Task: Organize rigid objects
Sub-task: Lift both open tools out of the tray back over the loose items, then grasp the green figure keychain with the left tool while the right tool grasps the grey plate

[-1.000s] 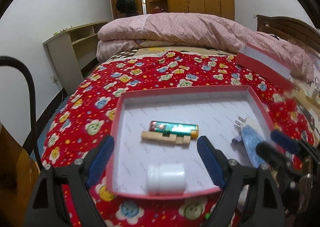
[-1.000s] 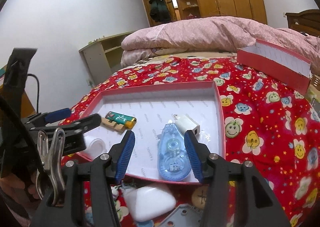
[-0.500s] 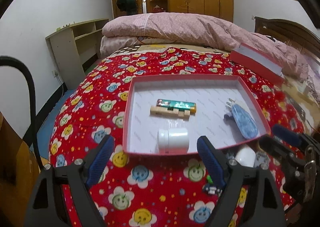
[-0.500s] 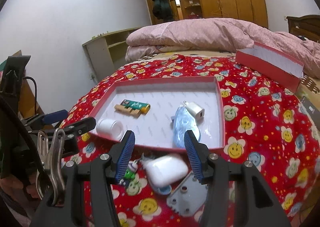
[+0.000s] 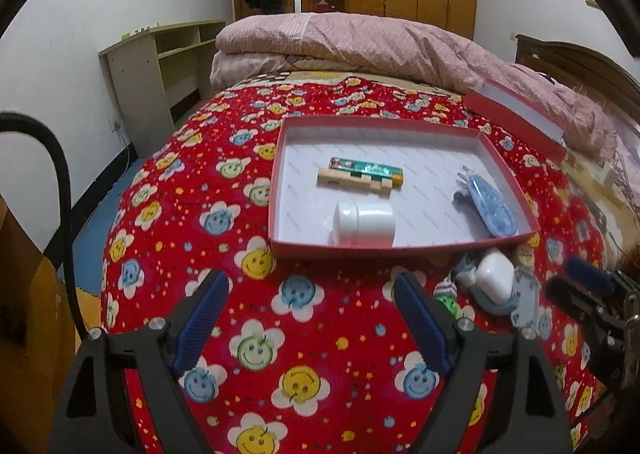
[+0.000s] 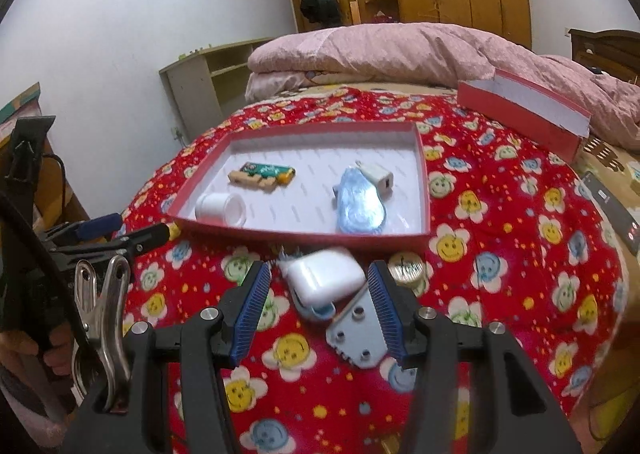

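Observation:
A red box tray (image 5: 400,248) (image 6: 304,235) lies on the flowered bedspread. In it are a white bottle (image 5: 366,223) (image 6: 220,208) on its side, a green lighter (image 5: 366,168) (image 6: 270,172), a wooden block strip (image 5: 354,181) (image 6: 252,180), a blue tape dispenser (image 5: 492,210) (image 6: 360,204) and a white plug (image 6: 378,178). In front of the tray lie a white earbud case (image 5: 494,278) (image 6: 326,274), a grey metal plate (image 6: 358,334) and a gold disc (image 6: 406,266). My left gripper (image 5: 310,318) is open and empty above the bedspread. My right gripper (image 6: 318,310) is open, its fingers either side of the earbud case.
The red box lid (image 5: 516,116) (image 6: 520,110) lies at the back right beside a pink duvet (image 5: 360,42). A dark phone (image 6: 612,206) lies at the right. A shelf unit (image 5: 160,66) stands left of the bed. Small items (image 5: 446,294) lie by the case.
Both grippers have pulled back from the tray towards the near edge of the bed. The earbud case and metal plate now sit between the right gripper's fingers.

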